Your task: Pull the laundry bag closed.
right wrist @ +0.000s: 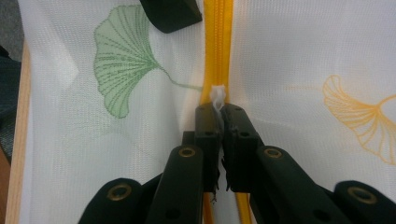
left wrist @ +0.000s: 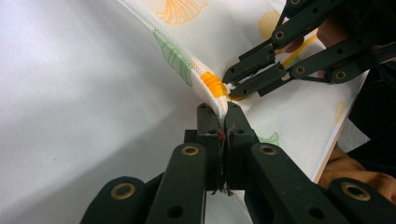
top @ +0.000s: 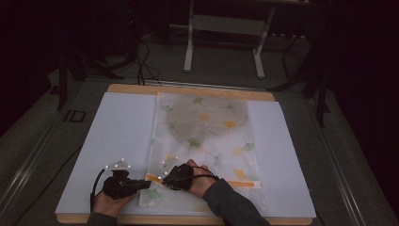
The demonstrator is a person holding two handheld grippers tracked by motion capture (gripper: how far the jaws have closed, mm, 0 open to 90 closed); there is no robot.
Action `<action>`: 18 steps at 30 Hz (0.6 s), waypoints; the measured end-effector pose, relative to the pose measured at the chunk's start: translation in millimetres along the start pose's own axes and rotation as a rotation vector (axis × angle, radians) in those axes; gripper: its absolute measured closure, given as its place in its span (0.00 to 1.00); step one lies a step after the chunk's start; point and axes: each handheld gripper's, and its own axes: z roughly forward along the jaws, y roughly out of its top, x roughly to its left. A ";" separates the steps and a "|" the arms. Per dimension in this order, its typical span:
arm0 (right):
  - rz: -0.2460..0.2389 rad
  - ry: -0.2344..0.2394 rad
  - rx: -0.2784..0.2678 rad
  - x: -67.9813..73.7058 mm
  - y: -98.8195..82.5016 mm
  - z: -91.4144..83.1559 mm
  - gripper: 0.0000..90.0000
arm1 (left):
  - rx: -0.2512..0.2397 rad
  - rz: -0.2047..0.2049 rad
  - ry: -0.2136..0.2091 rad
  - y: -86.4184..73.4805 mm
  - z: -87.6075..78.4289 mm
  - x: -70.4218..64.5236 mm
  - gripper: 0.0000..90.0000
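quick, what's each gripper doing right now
left gripper: shut on the edge of the white mesh bag with leaf prints, beside its orange zip.
right gripper: shut on the white zip pull.

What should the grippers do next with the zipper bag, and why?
Probably the right gripper should slide the white zipper pull along the orange zipper toward the bag's right side. Its jaws are shut on the pull, and the left gripper is pinching the bag at the zipper's end, which braces it. The zipper runs on to the right, so pulling that way looks like the next step.
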 end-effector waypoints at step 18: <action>0.013 0.032 0.016 -5.4 -7.5 -5.9 0.95 | -0.002 -0.012 -0.012 -0.6 -1.4 1.2 0.98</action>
